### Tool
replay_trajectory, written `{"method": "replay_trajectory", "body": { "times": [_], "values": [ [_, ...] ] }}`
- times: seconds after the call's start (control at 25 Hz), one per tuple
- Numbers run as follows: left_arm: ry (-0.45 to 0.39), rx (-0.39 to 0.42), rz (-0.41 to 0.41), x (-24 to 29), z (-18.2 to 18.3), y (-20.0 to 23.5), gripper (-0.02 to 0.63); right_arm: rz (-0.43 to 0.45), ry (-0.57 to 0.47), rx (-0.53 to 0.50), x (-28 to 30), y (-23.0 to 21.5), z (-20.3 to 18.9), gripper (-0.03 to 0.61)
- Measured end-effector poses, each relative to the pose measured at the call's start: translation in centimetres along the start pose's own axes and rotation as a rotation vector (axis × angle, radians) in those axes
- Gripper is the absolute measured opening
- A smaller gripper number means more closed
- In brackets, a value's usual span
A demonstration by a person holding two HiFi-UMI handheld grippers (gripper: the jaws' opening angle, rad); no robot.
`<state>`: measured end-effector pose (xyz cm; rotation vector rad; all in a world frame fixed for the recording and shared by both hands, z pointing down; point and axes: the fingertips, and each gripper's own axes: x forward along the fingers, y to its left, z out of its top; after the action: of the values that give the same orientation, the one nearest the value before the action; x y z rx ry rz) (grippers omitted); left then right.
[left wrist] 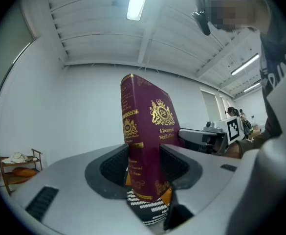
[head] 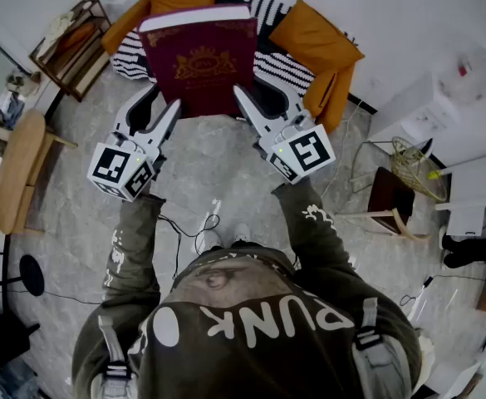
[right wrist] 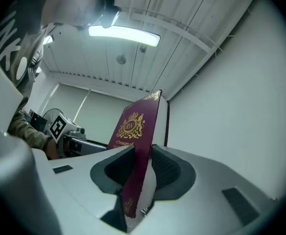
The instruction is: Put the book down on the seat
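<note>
A thick maroon book [head: 199, 56] with gold print is held up flat between both grippers, over the sofa seat [head: 280, 66] with its black-and-white striped throw. My left gripper [head: 164, 105] is shut on the book's near left corner, and my right gripper [head: 251, 98] is shut on its near right corner. In the left gripper view the book [left wrist: 150, 131] rises spine-first, with the left gripper [left wrist: 143, 169] pressing on both sides. In the right gripper view the book [right wrist: 135, 136] stands edge-on in the right gripper [right wrist: 139, 169].
Orange cushions [head: 317, 44] lie on the sofa's back and right side. A wooden rack [head: 68, 44] stands at the far left, with a round wooden table [head: 14, 169] nearer. A dark chair [head: 388, 198] and white furniture [head: 425, 106] are to the right. Cables [head: 197, 223] trail across the floor.
</note>
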<state>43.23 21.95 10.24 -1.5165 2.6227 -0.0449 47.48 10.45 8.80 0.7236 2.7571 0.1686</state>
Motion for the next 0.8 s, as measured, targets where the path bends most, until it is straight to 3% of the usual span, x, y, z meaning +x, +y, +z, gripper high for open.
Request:
{"method": "replay_trajectory", "body": {
  "times": [0.52, 0.8],
  "values": [
    [0.013, 0.001, 0.013, 0.4, -0.7, 0.5, 0.187, 0.030, -0.008, 0.018, 0.4, -0.2, -0.6, 0.124],
    [0.033, 0.000, 0.074, 0.6, -1.5, 0.9, 0.187, 0.094, -0.006, 0.037, 1.1, -0.9, -1.8, 0.124]
  ]
}}
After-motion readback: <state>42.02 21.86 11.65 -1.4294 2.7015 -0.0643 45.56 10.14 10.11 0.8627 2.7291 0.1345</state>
